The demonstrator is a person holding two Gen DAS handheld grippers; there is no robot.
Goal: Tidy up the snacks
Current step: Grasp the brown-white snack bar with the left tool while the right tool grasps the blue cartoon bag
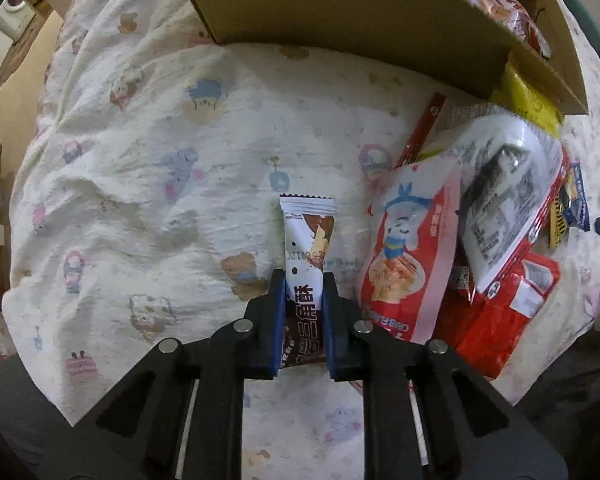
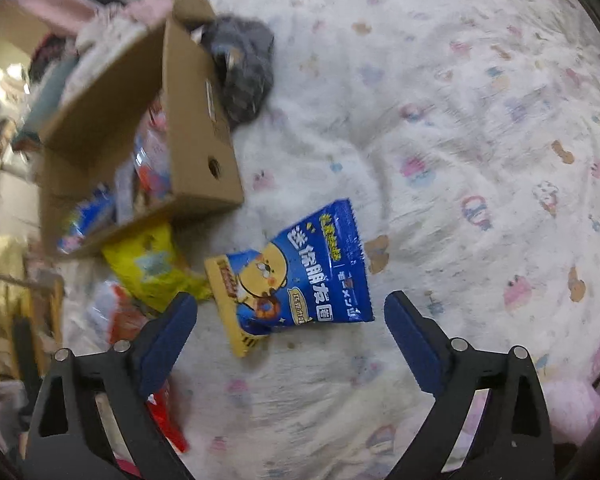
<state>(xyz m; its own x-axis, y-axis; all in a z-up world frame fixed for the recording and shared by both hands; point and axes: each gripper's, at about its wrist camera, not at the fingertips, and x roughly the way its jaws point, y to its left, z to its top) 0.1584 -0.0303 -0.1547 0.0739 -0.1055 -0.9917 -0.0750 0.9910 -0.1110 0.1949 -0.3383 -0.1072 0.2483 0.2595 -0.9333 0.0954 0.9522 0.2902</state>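
My left gripper [image 1: 303, 280] is shut on a white and brown snack bar [image 1: 308, 236] and holds it above the printed bedsheet [image 1: 148, 152]. A cardboard box [image 1: 340, 4] with snack packs inside lies ahead of it. A pile of red and white snack bags [image 1: 412, 256] lies to its right. My right gripper [image 2: 290, 304] is open, with a blue and yellow snack bag [image 2: 300, 276] on the sheet between and just beyond its fingertips. The box [image 2: 196, 120] shows at the left in the right wrist view.
A yellow bag [image 2: 152, 264] lies beside the box and shows in the left wrist view [image 1: 528, 100]. A dark grey cloth bundle [image 2: 244, 68] sits behind the box. Red packs [image 2: 120, 316] lie at the left. Furniture stands past the bed's left edge.
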